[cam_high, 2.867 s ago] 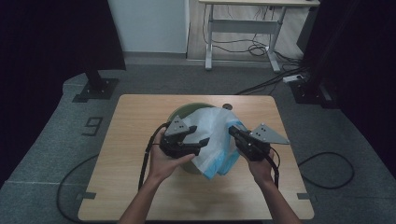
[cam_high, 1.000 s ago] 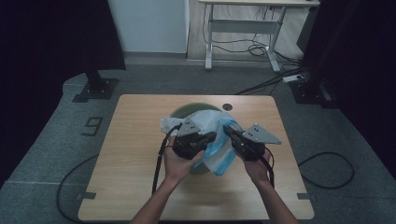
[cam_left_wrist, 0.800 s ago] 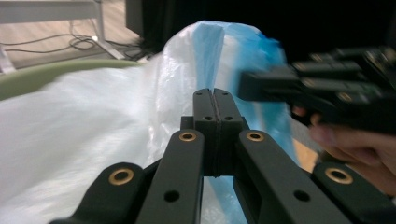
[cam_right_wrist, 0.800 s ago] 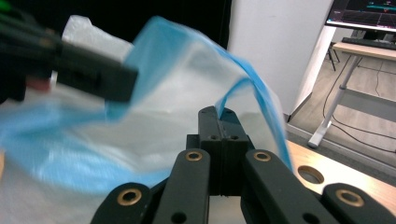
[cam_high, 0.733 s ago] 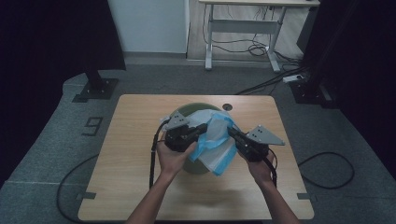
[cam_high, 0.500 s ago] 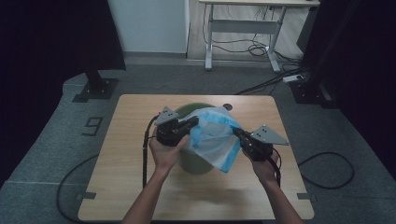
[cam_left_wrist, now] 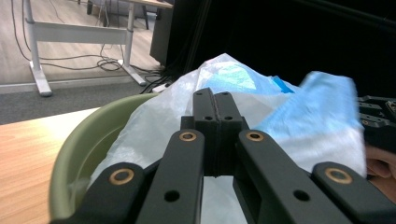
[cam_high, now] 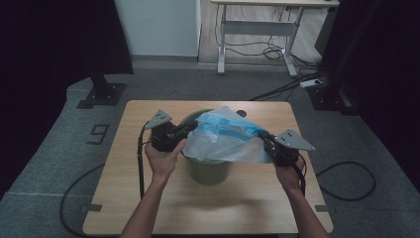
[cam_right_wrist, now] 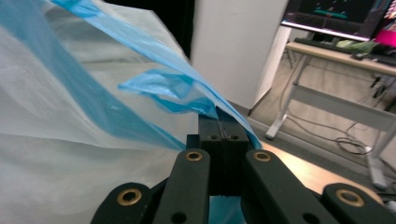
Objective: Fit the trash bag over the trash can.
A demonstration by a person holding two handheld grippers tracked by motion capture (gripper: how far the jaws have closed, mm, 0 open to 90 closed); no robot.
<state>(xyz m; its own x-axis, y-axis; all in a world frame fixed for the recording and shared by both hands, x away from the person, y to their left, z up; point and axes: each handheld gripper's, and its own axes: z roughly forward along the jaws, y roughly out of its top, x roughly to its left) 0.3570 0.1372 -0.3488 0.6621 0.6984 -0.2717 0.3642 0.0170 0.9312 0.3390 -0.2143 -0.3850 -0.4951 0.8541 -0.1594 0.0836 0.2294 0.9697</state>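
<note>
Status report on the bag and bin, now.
Left gripper and right gripper shut on bag. Bag stretched over bin. Nothing in the way.

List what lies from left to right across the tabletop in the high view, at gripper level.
Left hand-held gripper → green bin with the white and blue plastic bag stretched over it → right hand-held gripper. Both grippers are shut on the bag's edges.
</note>
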